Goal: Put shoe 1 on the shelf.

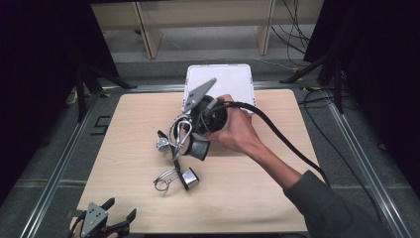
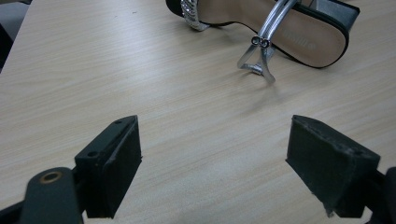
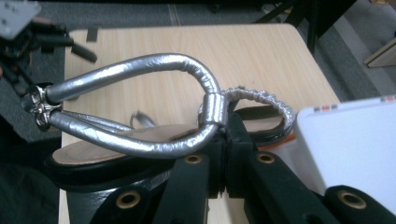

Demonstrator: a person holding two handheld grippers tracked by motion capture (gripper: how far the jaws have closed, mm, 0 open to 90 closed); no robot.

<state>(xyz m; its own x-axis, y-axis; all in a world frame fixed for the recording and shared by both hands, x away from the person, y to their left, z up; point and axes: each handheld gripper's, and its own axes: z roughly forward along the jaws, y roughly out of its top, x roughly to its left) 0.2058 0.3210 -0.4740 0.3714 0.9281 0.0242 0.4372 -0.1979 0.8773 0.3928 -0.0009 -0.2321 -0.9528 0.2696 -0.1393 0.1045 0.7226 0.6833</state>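
Note:
Two black-soled sandals with silver straps and block heels are in play. One sandal (image 1: 197, 148) hangs above the table's middle, lifted by its silver strap (image 3: 140, 70); its tan insole (image 3: 93, 149) tilts below the strap. My right gripper (image 1: 182, 135) (image 3: 224, 122) is shut on that strap where the loop meets the jewelled band (image 3: 261, 99). The other sandal (image 1: 184, 178) (image 2: 280, 28) lies on the tabletop nearer the front, with its strap loop (image 2: 259, 51) resting on the wood. My left gripper (image 1: 111, 217) (image 2: 212, 154) stands open low over the front left corner, with nothing between its jaws.
A white box (image 1: 220, 82) (image 3: 350, 140) sits at the table's far edge, just behind the right hand. The right gripper's cable (image 1: 282, 136) trails over the right side of the wooden table (image 1: 133, 114). Dark stands and wooden furniture legs lie beyond the table.

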